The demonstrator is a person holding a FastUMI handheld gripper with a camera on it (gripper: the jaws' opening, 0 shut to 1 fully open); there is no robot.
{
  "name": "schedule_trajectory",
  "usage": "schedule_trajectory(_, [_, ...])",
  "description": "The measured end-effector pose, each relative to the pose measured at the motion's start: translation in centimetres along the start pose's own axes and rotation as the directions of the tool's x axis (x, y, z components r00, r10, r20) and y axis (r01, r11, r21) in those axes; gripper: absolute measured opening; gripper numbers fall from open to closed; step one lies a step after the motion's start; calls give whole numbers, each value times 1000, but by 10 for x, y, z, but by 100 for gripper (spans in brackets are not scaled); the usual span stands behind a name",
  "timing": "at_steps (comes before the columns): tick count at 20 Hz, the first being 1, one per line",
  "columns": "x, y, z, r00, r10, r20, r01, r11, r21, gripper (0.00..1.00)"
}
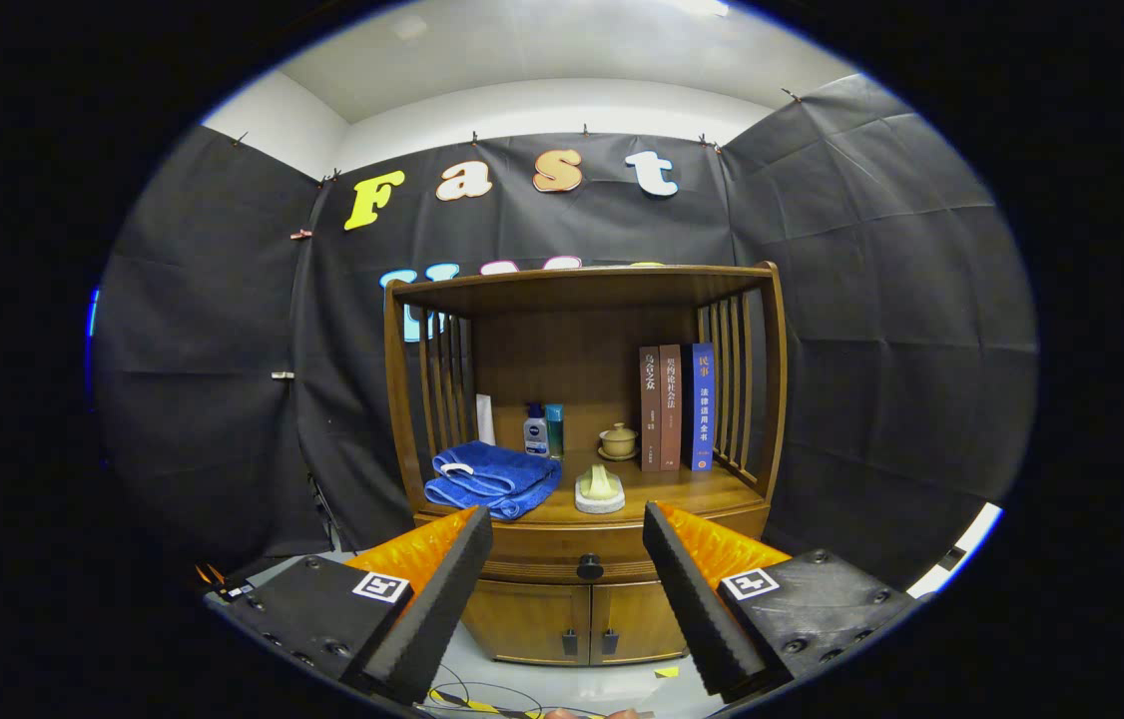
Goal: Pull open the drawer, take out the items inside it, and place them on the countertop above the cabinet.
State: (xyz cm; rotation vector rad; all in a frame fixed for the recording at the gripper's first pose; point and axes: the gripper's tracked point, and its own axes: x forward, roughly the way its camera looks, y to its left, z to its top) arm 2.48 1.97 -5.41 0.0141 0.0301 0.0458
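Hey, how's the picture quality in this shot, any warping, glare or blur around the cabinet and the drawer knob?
Gripper view: fisheye warping bows the cabinet posts outward; the drawer knob and books look sharp; light is even, with soft shade under the top shelf and no strong glare; the gripper sits open with its jaws apart, the knob just beyond them, and nothing held.

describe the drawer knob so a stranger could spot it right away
Start at the wooden cabinet against the black booth wall. Just under its countertop runs the closed drawer. The knob is its single dark round centre pull, framed between the open gripper fingers.
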Motion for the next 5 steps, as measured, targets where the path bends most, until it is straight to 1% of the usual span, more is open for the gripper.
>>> schedule_trajectory(5, [0, -2, 1, 1000, -3, 7, 3, 1000, -2, 98])
